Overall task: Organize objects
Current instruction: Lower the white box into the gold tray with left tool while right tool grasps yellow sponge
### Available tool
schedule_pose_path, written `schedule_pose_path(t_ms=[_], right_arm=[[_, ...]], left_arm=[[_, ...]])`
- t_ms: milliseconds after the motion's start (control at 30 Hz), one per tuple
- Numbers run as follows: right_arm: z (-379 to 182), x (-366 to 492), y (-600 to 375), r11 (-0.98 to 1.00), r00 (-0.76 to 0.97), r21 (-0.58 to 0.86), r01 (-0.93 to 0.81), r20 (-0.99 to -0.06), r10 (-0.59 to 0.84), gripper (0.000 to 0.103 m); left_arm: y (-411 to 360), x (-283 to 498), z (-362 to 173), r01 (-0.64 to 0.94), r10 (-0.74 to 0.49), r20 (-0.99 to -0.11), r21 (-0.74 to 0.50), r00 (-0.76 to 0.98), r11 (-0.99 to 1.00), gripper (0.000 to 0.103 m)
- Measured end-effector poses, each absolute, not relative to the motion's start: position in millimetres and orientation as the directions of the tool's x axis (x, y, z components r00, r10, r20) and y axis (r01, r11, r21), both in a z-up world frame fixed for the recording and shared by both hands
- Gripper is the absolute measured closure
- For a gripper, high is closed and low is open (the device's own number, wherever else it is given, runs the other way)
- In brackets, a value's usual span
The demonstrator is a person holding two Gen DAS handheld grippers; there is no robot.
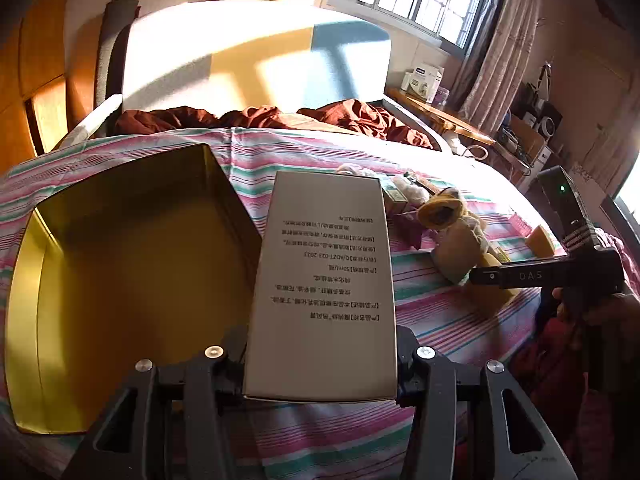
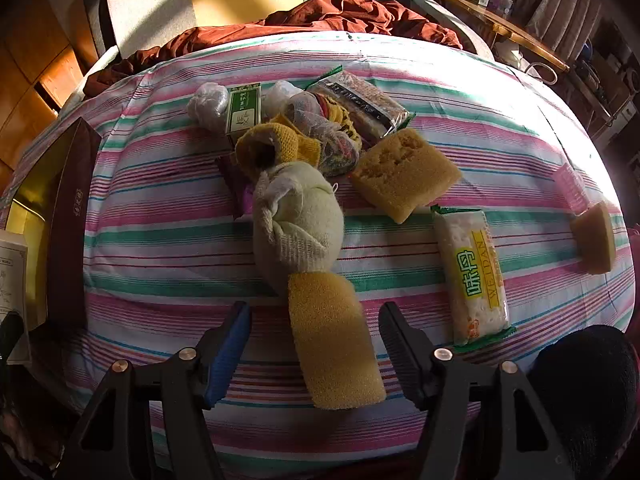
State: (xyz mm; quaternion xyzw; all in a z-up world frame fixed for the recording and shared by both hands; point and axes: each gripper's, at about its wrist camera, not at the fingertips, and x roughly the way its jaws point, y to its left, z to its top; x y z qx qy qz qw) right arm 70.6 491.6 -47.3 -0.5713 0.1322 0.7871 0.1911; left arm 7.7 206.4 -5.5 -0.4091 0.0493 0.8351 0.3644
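My left gripper (image 1: pixel 320 364) is shut on a white printed carton (image 1: pixel 324 280) and holds it above the striped bed, just right of an open gold-lined tin box (image 1: pixel 132 280). My right gripper (image 2: pixel 314 344) is open, its jaws on either side of a yellow sponge (image 2: pixel 332 340) lying on the bedspread. Behind the sponge lie a rolled pale sock (image 2: pixel 298 220), a yellow knit sock (image 2: pixel 272 144), a square sponge (image 2: pixel 404 176) and a white snack packet (image 2: pixel 472 276). The tin box (image 2: pixel 68 216) shows at the left edge of the right wrist view.
Further back lie a green box (image 2: pixel 242 108), wrapped snacks (image 2: pixel 360 104), plastic-wrapped balls (image 2: pixel 208 104) and a sponge wedge (image 2: pixel 596 240) at the right. A brown blanket (image 2: pixel 344 16) and grey headboard (image 1: pixel 256 52) are beyond. A cluttered desk (image 1: pixel 460 116) stands on the right.
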Motion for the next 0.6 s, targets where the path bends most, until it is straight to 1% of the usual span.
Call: schedule_pose_path(t_ms=[33,100,233,400,600], right_arm=[[-49,69,490,-0.895,-0.261,-0.028,-0.444,-0.952,0.159,0.045],[-53,68,487,-0.899,-0.238,-0.047,-0.434,-0.957,0.165,0.055],[-53,67,487,-0.902,-0.234,-0.058,-0.428,-0.957,0.172,0.063],[-53,67,487,-0.906,-0.233,-0.060,-0.418,-0.957,0.171,0.064],[-54,68,490,-0.910,-0.236,-0.053,-0.412,-0.958,0.162,0.064]], left_arm=[[196,3,-6,-0.627,0.554,-0.720,-0.213,-0.417,-0.749,0.052],[174,-10,-8,-0.578,0.520,-0.729,-0.210,-0.446,-0.789,0.052],[132,-32,-22,-0.489,0.432,-0.756,-0.171,-0.492,-0.856,0.052],[90,-52,-46,-0.406,0.311,-0.807,-0.097,-0.502,-0.908,0.052],[64,-63,-64,-0.343,0.231,-0.836,-0.054,-0.498,-0.938,0.052]])
